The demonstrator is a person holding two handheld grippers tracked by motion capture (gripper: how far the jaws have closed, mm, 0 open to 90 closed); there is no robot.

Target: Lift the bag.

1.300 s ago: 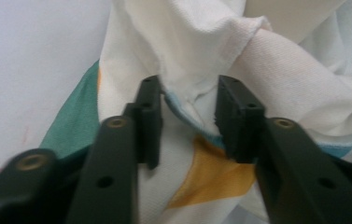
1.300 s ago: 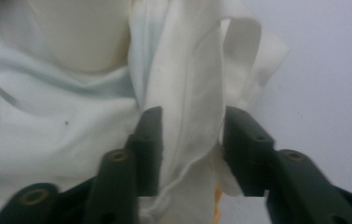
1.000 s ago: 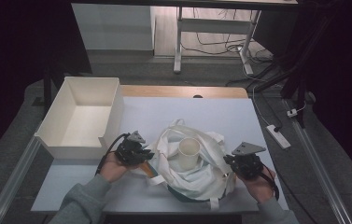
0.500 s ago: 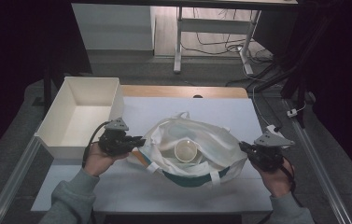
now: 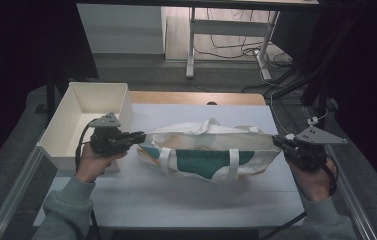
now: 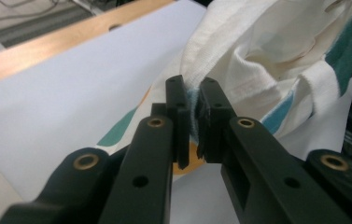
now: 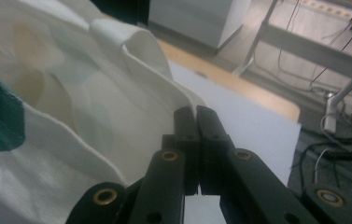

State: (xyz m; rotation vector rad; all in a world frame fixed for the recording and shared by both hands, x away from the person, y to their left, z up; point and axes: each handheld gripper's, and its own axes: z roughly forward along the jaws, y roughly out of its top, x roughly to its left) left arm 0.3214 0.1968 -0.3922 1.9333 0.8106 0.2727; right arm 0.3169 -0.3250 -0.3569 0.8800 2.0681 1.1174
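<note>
High view: the counter (image 5: pixel 176 200), covered by a pale sheet, spans the middle of the scene, with a white open box (image 5: pixel 83 120) at about 9 o'clock on its edge. Stretched across the counter's centre is a cream tote bag (image 5: pixel 208 150) with teal patches and white straps, pulled taut between the two tools and lifted off the sheet (a soft shadow lies under it). At 9 o'clock of the bag, the left tool (image 5: pixel 138 136) is clamped on the bag's rim; in the left gripper view a fold of the cloth (image 6: pixel 193 100) sits pinched between its jaws. At 3 o'clock, the right tool (image 5: pixel 277 141) is likewise closed on the opposite corner, the fabric edge (image 7: pixel 183 100) nipped at its tips.
</note>
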